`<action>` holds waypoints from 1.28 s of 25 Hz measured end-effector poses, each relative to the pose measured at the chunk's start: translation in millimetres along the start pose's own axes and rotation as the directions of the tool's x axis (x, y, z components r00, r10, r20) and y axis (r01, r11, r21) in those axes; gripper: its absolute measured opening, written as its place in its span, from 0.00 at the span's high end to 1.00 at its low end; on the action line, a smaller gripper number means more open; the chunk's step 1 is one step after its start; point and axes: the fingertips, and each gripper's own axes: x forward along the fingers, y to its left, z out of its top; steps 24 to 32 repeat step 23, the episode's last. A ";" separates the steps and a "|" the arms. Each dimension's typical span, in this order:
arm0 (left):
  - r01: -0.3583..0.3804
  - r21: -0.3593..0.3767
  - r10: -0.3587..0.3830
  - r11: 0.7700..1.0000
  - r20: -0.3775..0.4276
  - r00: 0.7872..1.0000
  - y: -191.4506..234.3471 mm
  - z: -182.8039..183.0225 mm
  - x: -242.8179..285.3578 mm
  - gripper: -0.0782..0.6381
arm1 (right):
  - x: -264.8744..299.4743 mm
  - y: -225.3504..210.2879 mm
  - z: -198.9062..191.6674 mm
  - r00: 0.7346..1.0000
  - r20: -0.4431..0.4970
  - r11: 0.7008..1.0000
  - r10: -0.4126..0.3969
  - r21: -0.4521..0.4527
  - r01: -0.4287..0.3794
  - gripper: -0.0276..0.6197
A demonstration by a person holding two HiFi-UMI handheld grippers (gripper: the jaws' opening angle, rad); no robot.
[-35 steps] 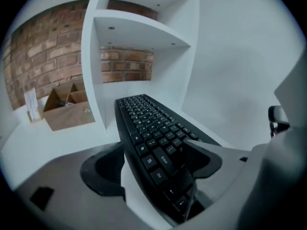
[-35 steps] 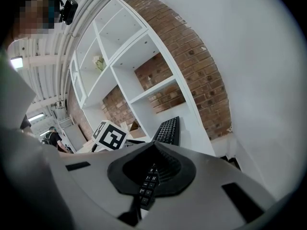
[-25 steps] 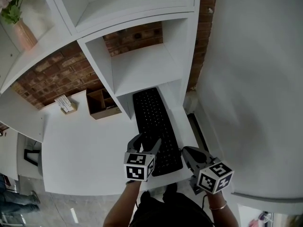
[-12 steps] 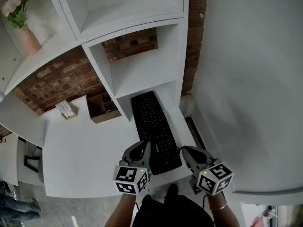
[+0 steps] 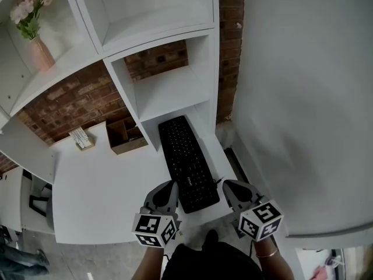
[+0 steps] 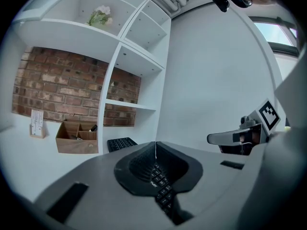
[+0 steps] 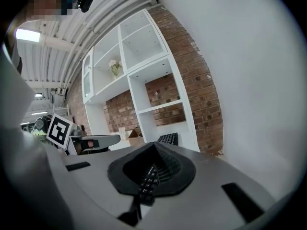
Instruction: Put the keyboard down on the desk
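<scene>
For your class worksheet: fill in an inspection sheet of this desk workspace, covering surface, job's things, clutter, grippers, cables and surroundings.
Surface: white desk, flat.
Job's things: black keyboard lies flat on the desk, its far end in the shelf unit's bottom bay.
Clutter: wooden organiser box; small card stand.
Grippers: left gripper and right gripper flank the keyboard's near end, jaws together, holding nothing.
Cables: nothing seen.
Surroundings: white shelf unit, brick wall, vase of flowers on a shelf.

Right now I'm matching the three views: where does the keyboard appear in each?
Head view: keyboard at centre, lying lengthwise.
Left gripper view: keyboard just left of centre, beyond the jaws.
Right gripper view: keyboard just right of centre, beyond the jaws.
Shared landmark: brick wall.
</scene>
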 end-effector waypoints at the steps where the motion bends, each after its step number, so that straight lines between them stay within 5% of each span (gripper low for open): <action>1: -0.003 -0.001 0.003 1.000 0.002 1.000 -0.6 -0.3 -2.5 0.87 | -1.6 -0.1 1.2 1.000 0.006 1.000 -0.003 -0.008 0.003 0.95; 17: -0.053 0.001 0.053 0.999 0.047 0.997 -7.6 3.6 -24.0 0.87 | -21.0 2.2 11.6 0.999 0.051 0.995 0.014 -0.103 -0.009 0.95; 32: -0.066 0.005 0.066 0.998 0.059 0.996 -13.0 8.9 -30.6 0.87 | -28.6 0.6 12.2 0.998 0.069 0.996 0.011 -0.094 -0.005 0.95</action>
